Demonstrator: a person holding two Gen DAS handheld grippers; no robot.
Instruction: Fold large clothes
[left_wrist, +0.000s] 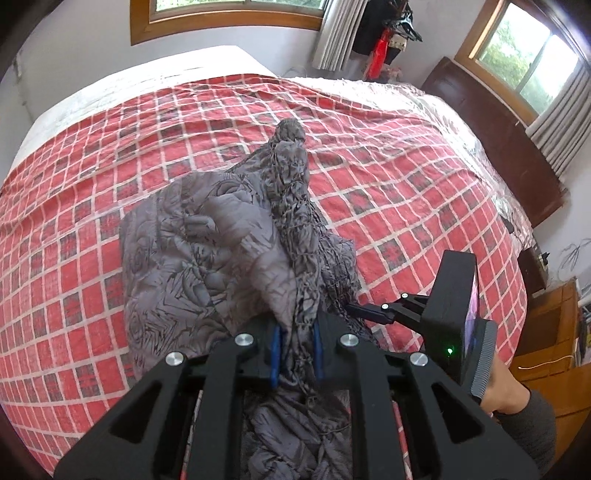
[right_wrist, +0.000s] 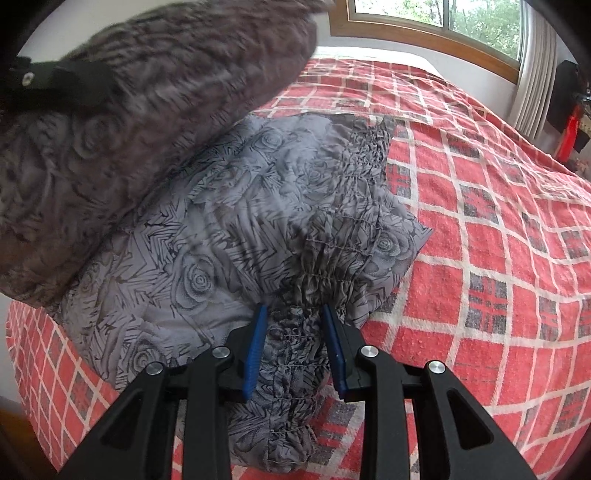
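Observation:
A large grey garment (left_wrist: 207, 243) with a rose and zigzag print and a shirred band lies bunched on the bed. My left gripper (left_wrist: 297, 339) is shut on a gathered fold of it and holds that part lifted. My right gripper (right_wrist: 295, 325) is shut on the shirred band (right_wrist: 332, 251) near the bed's near edge. In the right wrist view the lifted part of the garment (right_wrist: 129, 110) hangs blurred at upper left, with the left gripper's body (right_wrist: 62, 85) in front of it. The right gripper's body (left_wrist: 450, 306) shows at right in the left wrist view.
The bed carries a red and white checked cover (left_wrist: 369, 177) (right_wrist: 480, 221). A dark wooden headboard (left_wrist: 509, 147) lies at right, windows with curtains (left_wrist: 546, 74) behind, a wooden cabinet (left_wrist: 554, 332) at lower right.

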